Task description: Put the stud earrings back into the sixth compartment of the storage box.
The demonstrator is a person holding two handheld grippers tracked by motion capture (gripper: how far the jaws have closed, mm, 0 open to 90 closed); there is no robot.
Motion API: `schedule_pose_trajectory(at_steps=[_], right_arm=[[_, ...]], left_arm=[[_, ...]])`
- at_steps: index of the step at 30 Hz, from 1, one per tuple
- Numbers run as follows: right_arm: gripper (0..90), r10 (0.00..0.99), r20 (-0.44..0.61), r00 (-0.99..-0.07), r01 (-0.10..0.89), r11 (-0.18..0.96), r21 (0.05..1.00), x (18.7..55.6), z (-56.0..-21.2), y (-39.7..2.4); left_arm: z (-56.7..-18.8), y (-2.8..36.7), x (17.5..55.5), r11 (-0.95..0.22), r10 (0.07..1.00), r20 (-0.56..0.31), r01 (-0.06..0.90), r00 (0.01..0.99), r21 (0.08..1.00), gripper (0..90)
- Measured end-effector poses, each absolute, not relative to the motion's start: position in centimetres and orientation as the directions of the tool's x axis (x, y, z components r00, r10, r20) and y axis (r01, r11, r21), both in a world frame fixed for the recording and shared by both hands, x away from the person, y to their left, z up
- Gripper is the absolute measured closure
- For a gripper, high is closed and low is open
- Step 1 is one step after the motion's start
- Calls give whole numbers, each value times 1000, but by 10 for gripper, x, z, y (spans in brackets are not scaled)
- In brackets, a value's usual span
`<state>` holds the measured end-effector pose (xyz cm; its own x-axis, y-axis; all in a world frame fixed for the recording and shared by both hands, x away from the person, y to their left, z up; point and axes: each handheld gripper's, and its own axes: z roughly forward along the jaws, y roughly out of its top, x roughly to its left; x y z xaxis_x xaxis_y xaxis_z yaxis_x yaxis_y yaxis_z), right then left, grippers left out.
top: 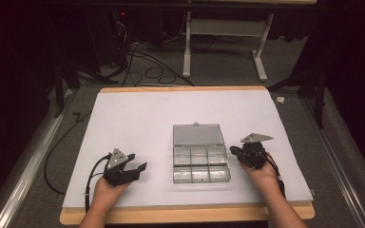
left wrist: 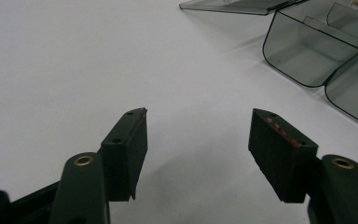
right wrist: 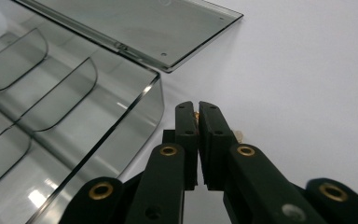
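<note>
**Right tongs pinched shut beside the open organiser box**

A clear, smoke-grey plastic organiser box [top: 201, 164] lies near the middle of the white sheet [top: 138, 123] that covers the wooden-edged table [top: 180, 214]. Its flat lid [top: 198, 135] is swung fully back and rests on the sheet on the far side of the tray. The tray is split by thin curved walls into a grid of small compartments; in the high view nothing can be made out inside them.

The right gripper [top: 244, 154] sits just beside the box's right edge, near the hinge line between tray and lid. In the right gripper view its two black jaws are pressed together, with the tips close to the tray's rounded corner [right wrist: 154, 100] but not touching it. A tiny brass-coloured item [right wrist: 196, 115] shows in the seam between the pads near their tips, and a pale bit pokes out at the side; it is too small to tell what it is, though the pads do seem to pinch it.

The left gripper [top: 135, 170] rests on the sheet well left of the box, held in the person's left hand [top: 105, 190]. Its jaws stand wide apart with nothing between them, only bare white sheet. In the left gripper view the box's near compartments [left wrist: 307, 56] lie ahead and to the right.
</note>
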<state>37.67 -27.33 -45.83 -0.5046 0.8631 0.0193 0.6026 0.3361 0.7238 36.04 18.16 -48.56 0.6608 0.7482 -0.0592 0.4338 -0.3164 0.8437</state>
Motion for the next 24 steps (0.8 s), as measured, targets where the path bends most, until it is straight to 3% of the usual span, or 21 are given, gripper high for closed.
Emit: schedule_pose_trajectory(at_steps=[24], right_arm=[[881, 893, 35, -450, 613, 280, 739, 317, -450, -303]], left_arm=[[-486, 177, 365, -372, 723, -59, 459, 688, 807, 367]])
